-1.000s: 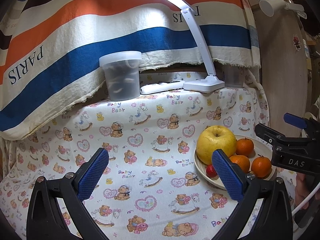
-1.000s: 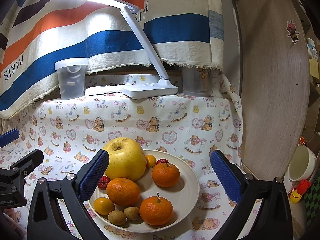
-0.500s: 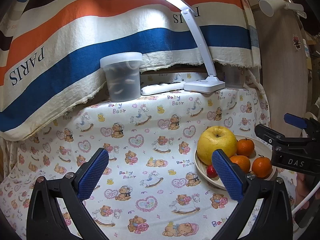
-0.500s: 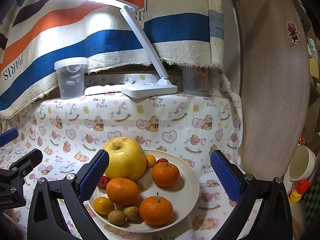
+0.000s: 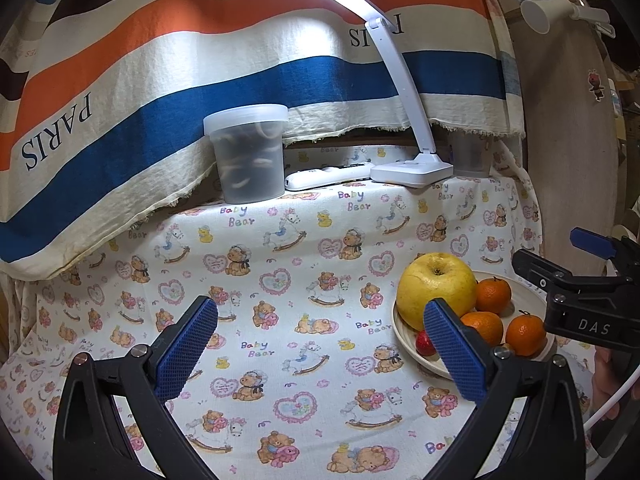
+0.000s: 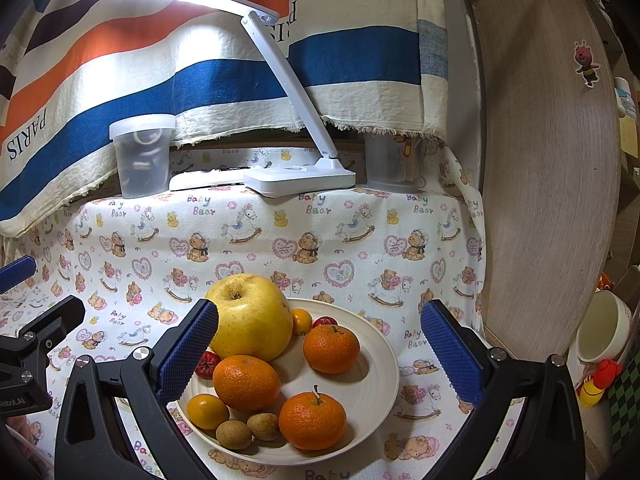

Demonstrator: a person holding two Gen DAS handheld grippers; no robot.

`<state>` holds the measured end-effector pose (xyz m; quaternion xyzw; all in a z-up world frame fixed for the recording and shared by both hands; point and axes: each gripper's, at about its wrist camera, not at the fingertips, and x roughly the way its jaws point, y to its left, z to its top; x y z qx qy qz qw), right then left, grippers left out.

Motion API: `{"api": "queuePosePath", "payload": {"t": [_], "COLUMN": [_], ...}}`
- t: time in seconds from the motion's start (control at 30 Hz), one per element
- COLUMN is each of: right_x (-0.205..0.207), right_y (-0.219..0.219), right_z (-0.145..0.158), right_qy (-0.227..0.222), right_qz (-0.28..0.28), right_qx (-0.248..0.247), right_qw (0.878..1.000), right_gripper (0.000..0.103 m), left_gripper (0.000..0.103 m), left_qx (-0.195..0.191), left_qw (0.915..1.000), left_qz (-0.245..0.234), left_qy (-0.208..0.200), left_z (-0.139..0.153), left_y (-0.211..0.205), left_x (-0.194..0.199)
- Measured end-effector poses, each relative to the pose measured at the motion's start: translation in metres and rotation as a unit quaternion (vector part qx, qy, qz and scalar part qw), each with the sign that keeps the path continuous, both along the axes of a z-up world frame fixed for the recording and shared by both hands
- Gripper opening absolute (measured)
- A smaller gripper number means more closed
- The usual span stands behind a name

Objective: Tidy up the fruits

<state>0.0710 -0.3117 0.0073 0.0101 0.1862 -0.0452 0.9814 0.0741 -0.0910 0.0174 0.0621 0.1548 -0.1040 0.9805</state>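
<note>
- Left wrist view: the left gripper [image 5: 320,354] fills the bottom of the frame, its blue pads spread wide with nothing between them, only the bear-print tablecloth [image 5: 280,280] beneath.
- At centre right of this frame the cream plate [image 5: 404,332] holds the fruit: a big yellow apple [image 5: 434,286] at its near rim, mandarins behind it, and a small red fruit [image 5: 424,343] partly hidden by the right-hand pad.
- The right gripper [image 5: 576,280] enters from the right edge above the plate; from this angle I cannot tell its opening.
- Upper middle: a lidded plastic tub [image 5: 248,152] and a white desk lamp [image 5: 412,168] stand on a raised ledge, well apart from the plate.
- Right wrist view: the right gripper [image 6: 320,350] hovers over the plate [image 6: 380,392] at lower centre, fingers wide apart and empty; the left-hand pad sits just beside the apple [image 6: 250,320], contact unclear.
- Three mandarins [image 6: 312,420], a kumquat-like orange fruit [image 6: 207,411] and two small brown fruits [image 6: 234,434] crowd the plate's lower half.
- Handling, as I judge it: the apple looks heavy, firm and smooth, so grip across its widest part. Mandarins are light with soft skin; squeeze gently at the equator. The small round fruits may roll or slip from the pads.
</note>
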Motion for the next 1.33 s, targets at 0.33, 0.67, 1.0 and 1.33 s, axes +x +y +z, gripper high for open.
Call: {"api": "queuePosePath", "payload": {"t": [0.33,0.67,1.0,1.33], "right_x": [0.0001,-0.0001,0.0017,0.007], "right_y": [-0.0001,-0.0002,-0.0024,-0.002], "right_z": [0.0003,0.0001,-0.0023,-0.0043], "right_qy": [0.0,-0.001,0.003,0.014], "right_qz": [0.0,0.001,0.0,-0.009], "right_qx": [0.0,-0.001,0.001,0.003], "right_qw": [1.0,1.0,1.0,1.0], "right_gripper": [0.102,0.102,0.102,0.102], "left_gripper": [0.102,0.102,0.103,0.103], "left_qx": [-0.004,-0.01,-0.007,-0.006], "left_qw": [1.0,0.9999,1.0,0.9999], "left_qz": [0.004,0.006,0.005,-0.006], "left_qy": [0.003,0.004,0.005,0.009], "left_z": [-0.0007,-0.0009,-0.0005,-0.0003], "left_y": [0.0029,0.0049,0.0035,0.0004], "left_x": [0.0011,0.0014,0.0008,0.003]}}
